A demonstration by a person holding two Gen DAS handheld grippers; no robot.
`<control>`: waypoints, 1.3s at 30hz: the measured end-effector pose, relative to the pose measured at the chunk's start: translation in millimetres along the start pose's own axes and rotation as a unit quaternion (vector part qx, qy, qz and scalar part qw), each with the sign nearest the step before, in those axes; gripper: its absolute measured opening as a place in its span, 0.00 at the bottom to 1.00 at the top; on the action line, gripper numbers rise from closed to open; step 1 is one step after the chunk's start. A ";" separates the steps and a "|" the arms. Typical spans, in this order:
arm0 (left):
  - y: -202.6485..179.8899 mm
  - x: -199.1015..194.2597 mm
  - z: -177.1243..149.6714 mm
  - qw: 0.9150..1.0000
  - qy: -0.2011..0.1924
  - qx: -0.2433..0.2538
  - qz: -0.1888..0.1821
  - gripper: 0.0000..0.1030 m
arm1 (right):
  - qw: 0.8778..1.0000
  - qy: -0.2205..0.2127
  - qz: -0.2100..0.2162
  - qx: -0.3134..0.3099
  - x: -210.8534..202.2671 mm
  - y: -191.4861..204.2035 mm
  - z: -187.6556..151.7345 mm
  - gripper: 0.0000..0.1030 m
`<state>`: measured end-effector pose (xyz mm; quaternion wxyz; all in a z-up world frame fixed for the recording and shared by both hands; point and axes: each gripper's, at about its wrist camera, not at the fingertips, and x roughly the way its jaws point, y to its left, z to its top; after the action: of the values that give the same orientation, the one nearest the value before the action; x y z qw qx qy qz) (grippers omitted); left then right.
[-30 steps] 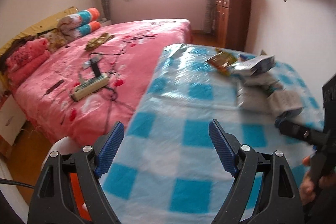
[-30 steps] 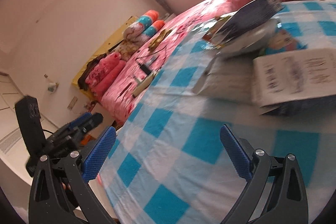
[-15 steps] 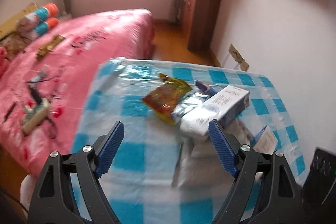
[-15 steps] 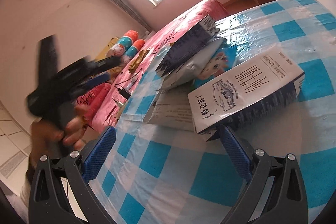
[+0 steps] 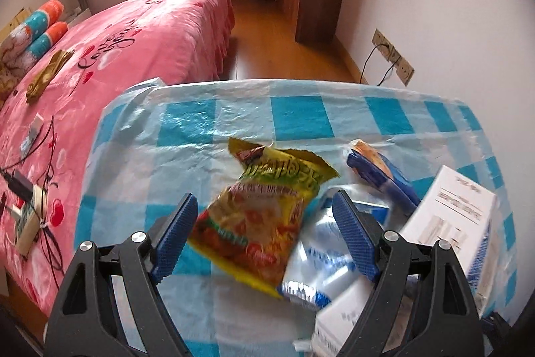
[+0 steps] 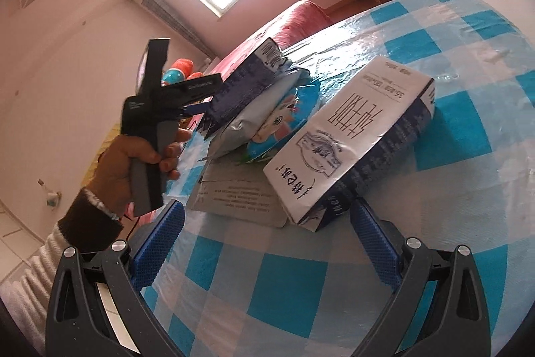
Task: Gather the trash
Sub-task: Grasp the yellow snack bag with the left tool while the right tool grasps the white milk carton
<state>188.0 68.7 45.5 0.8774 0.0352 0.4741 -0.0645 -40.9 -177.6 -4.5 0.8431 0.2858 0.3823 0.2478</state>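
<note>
1. Trash lies piled on the checked tablecloth [image 5: 301, 119]; the left gripper [image 5: 264, 238] gapes wide, empty, around the yellow noodle wrapper [image 5: 267, 216]
2. Right gripper [image 6: 267, 243], spread and empty, fronts the milk carton [image 6: 351, 143]
3. Beyond, a silver pouch [image 6: 247, 122]

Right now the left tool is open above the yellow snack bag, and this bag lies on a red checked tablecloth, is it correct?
Not quite: the tablecloth is blue checked, not red, as the left wrist view shows. The rest holds: the left tool is open above the yellow snack bag.
</note>
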 end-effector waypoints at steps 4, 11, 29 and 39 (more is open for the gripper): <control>-0.7 12.7 6.2 1.000 0.003 0.000 0.002 0.79 | 1.000 -0.002 0.000 0.001 -7.9 -1.7 0.2 0.95; -8.7 15.0 5.2 1.000 0.001 -0.001 0.001 0.55 | 0.999 -0.033 -0.028 -0.013 -20.9 1.5 2.3 0.95; -77.0 -52.0 -95.0 0.992 0.038 0.089 -0.077 0.37 | 0.991 -0.076 -0.090 0.059 -50.0 -39.5 15.7 0.95; -87.9 -70.1 -130.9 0.996 0.027 0.075 -0.043 0.48 | 0.992 -0.061 -0.107 0.040 -45.7 -38.0 17.6 0.95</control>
<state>28.9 3.5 32.3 0.8554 0.0825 0.4929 -0.1363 -46.3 -239.0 2.6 0.8743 0.2915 0.3681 0.1229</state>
